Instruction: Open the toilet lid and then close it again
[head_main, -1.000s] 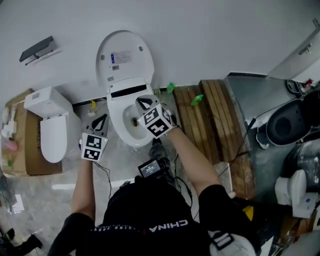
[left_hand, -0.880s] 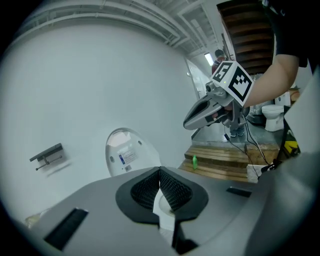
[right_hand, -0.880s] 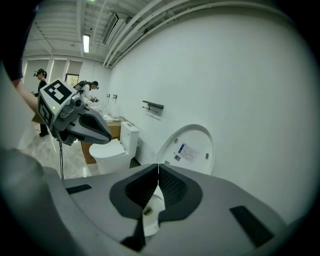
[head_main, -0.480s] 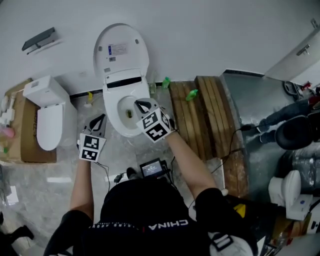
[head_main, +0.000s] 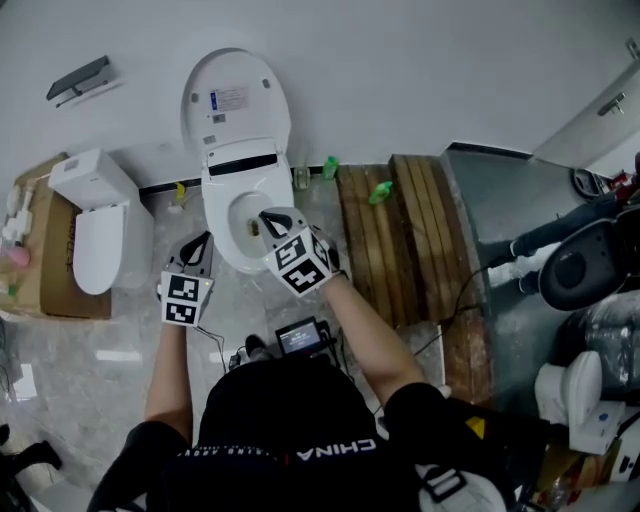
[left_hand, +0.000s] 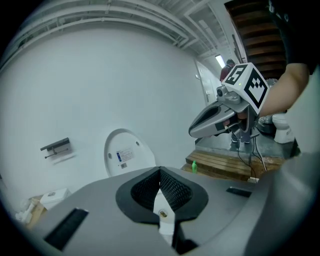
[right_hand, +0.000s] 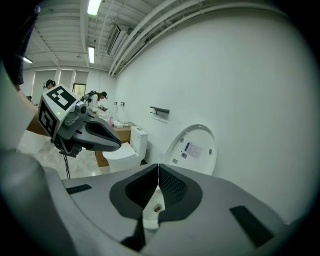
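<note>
The white toilet stands against the wall with its lid raised and leaning back, and its bowl is uncovered. My right gripper hangs shut over the bowl's right front rim with nothing between its jaws. Just off the bowl's left side, my left gripper is also shut and empty. In the left gripper view the raised lid shows beyond the shut left gripper, with the right gripper up to the right. The right gripper view looks past the shut right gripper at the lid and the left gripper.
A second white toilet with its lid down stands to the left beside a cardboard box. A wooden pallet lies to the right, with green bottles near the wall. A small screen device and cables lie on the floor by my feet.
Both grippers have drawn back from the bowl toward the person, staying shut. The lid stays raised against the wall.
</note>
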